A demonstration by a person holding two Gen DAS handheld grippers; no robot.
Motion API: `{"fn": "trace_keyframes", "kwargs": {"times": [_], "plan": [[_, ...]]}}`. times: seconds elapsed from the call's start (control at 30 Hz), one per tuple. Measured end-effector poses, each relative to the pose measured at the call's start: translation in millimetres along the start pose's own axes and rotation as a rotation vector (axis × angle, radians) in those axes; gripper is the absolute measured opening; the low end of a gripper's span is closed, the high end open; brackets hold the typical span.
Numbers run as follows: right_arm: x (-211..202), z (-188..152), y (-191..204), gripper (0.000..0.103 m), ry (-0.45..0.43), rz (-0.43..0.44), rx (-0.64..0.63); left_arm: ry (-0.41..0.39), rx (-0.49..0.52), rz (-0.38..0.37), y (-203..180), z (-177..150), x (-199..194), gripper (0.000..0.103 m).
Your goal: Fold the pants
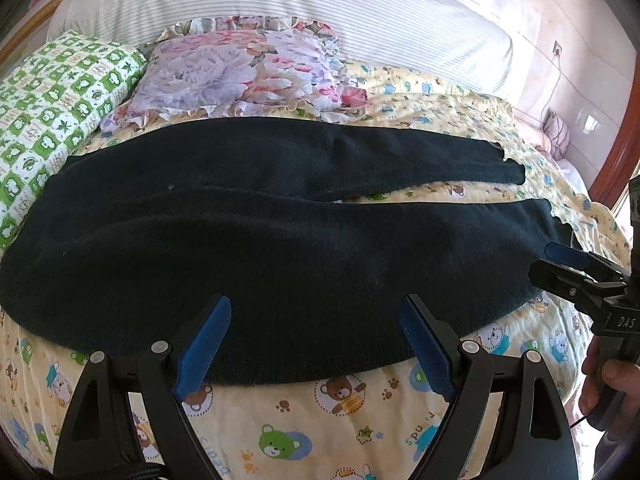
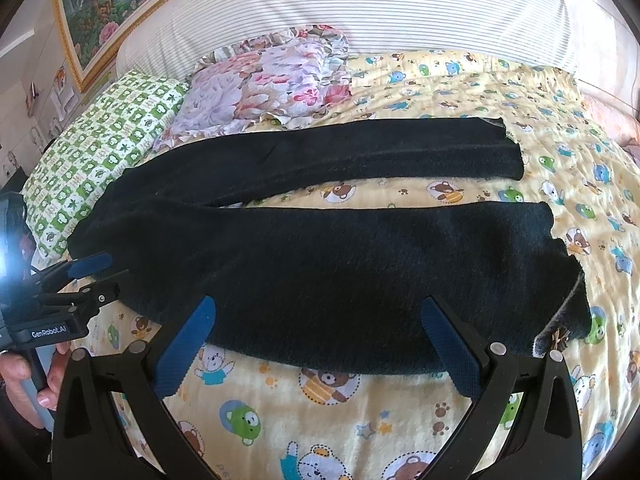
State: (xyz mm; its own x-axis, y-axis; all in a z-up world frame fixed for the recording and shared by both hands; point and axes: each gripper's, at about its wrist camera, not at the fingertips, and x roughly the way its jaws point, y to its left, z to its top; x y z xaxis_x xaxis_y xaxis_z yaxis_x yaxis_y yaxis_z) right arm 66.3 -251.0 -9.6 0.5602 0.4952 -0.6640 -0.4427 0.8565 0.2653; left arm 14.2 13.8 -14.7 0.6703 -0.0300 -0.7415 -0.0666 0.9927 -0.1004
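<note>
Black pants (image 1: 256,248) lie flat across the bed, waist to the left, both legs running right with a gap between them. They also show in the right wrist view (image 2: 340,276). My left gripper (image 1: 316,304) is open and empty, hovering at the near edge of the pants' upper part. My right gripper (image 2: 320,308) is open and empty, hovering at the near edge of the near leg, close to its cuff (image 2: 568,280). The right gripper (image 1: 560,264) shows in the left wrist view at the far right. The left gripper (image 2: 96,276) shows at the left of the right wrist view.
A yellow bear-print quilt (image 1: 320,420) covers the bed. A floral pillow (image 1: 240,72) and a green checked pillow (image 1: 60,92) lie behind the pants. A striped headboard (image 1: 320,4) stands at the back. A framed picture (image 2: 120,4) hangs on the wall.
</note>
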Motion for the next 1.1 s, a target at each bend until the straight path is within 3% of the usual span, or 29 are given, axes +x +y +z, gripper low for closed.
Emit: {"fn": "trace_keyframes", "kwargs": {"times": [0.27,0.53,0.9,1.1], "plan": [[1.3,10.4,-10.6,0.103,0.0,-0.062,-0.04,-0.001,0.018,-0.044,0.7,17.4,7.8,0.087],[2.1,33.0,-34.6,0.103,0.011,-0.064,0.013,0.023,0.041,-0.106,0.4,43.8,25.6,0.087],[11.2,96.8,-83.4,0.103,0.022,-0.125,0.0,0.043,0.201,-0.137,-8.8,110.7,61.0,0.087],[29.1,129.6,-118.7,0.103,0.069,-0.093,0.044,0.097,0.28,-0.167,-14.7,150.6,95.3,0.087]]}}
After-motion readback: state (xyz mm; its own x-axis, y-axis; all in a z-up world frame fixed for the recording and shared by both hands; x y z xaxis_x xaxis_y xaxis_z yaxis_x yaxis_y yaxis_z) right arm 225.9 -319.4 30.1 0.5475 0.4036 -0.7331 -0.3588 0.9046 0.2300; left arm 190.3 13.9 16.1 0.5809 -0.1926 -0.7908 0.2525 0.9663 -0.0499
